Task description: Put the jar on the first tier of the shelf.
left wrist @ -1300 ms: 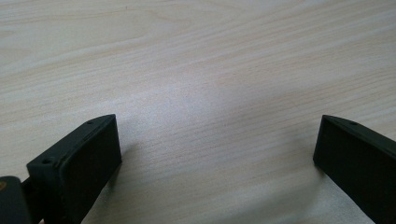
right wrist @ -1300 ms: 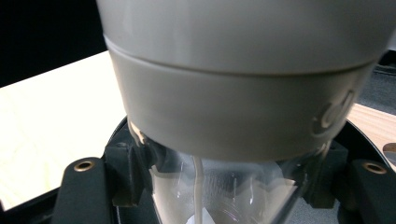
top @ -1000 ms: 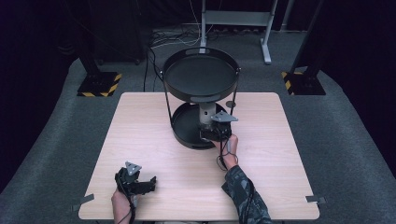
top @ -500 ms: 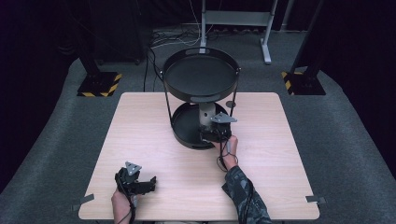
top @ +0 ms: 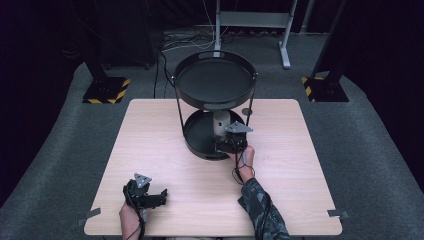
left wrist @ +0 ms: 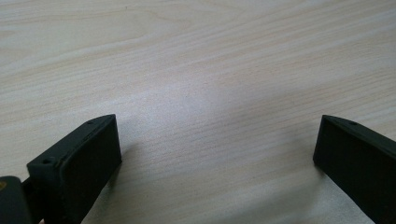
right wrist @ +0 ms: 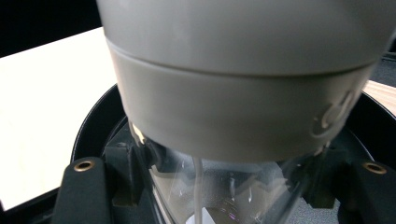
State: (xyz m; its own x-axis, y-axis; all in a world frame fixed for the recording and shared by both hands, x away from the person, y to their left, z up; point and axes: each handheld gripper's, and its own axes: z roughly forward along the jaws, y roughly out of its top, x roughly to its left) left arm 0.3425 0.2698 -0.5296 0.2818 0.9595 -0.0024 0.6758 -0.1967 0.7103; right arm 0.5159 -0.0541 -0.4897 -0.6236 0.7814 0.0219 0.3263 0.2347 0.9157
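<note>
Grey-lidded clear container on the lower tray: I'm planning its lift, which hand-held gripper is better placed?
Right. The right hand-held gripper already brackets the container over the lower tray; the left hand-held gripper sits open on bare table.

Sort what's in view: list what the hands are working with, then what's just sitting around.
In use:
right gripper, jaws around the grey-lidded clear container
lower tray of the two-tier black stand

Idle:
left gripper, open on the table
upper tray

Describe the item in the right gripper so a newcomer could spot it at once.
Find the black two-tier tray stand on the table. On its lower tray stands a bottle, clear-bodied with a grey cap, between the right gripper's jaws.
</note>
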